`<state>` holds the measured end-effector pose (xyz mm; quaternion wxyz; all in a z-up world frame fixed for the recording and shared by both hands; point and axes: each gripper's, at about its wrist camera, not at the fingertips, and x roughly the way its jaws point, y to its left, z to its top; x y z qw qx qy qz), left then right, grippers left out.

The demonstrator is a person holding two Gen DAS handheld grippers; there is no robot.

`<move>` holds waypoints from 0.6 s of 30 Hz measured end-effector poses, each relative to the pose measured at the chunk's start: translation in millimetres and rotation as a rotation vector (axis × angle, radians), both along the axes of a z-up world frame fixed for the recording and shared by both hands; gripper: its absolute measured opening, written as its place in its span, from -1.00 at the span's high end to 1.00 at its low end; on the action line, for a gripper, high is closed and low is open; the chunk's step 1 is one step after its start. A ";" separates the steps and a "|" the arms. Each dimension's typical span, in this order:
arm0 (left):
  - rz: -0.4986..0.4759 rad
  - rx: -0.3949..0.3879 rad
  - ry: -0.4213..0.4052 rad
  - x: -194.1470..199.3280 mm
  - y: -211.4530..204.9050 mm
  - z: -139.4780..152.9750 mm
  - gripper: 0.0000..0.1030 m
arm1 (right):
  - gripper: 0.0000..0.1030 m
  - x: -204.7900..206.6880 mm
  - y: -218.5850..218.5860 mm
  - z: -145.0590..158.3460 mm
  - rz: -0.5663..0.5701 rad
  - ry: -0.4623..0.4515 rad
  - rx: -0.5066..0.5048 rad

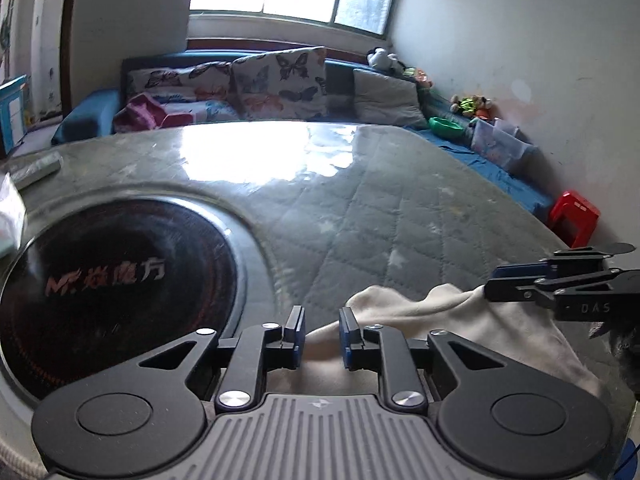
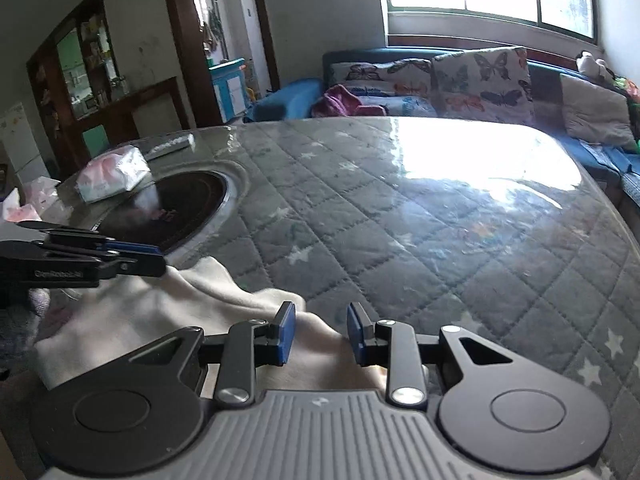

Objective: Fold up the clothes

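Lying rumpled at the near edge of the quilted table [image 1: 360, 200], the cream garment [image 1: 460, 320] (soft, fleecy, no print visible) runs crosswise between both tools, its ridged far edge facing the window. The left gripper [image 1: 322, 334] is spread above one end and the right gripper [image 2: 320, 334] is spread above the other, neither pinching cloth. Beyond lies broad bare tabletop, with the black hotplate [image 1: 120, 292] left and the tissue pack [image 2: 112, 174] farther off.

Butterfly cushions [image 1: 280, 80], red stool [image 1: 574, 218], tissue pack [image 2: 112, 176]
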<state>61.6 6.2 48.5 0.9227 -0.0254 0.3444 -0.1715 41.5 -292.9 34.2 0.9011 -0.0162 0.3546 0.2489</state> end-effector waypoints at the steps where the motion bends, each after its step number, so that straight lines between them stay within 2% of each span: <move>1: -0.006 0.010 0.004 2.0 -2.7 -1.6 0.53 | 0.45 0.7 2.7 -1.8 0.006 0.003 -0.004; 4: 0.004 0.016 0.015 6.5 -3.2 -6.3 0.46 | 0.45 2.4 7.9 -6.8 0.014 0.013 -0.014; 6: 0.016 0.011 0.014 5.3 -0.5 -4.5 0.48 | 0.45 0.6 7.3 -6.6 0.012 0.014 -0.012; 9: 0.017 0.008 0.000 -2.3 0.7 1.8 0.49 | 0.44 -9.2 10.9 2.4 0.037 -0.024 -0.019; 14: -0.028 -0.013 -0.016 -24.7 -7.7 8.7 0.49 | 0.34 -23.6 30.7 11.4 0.131 -0.061 -0.027; 18: -0.059 -0.018 -0.014 -45.4 -11.8 8.3 0.49 | 0.34 -20.6 44.8 5.7 0.147 -0.080 -0.066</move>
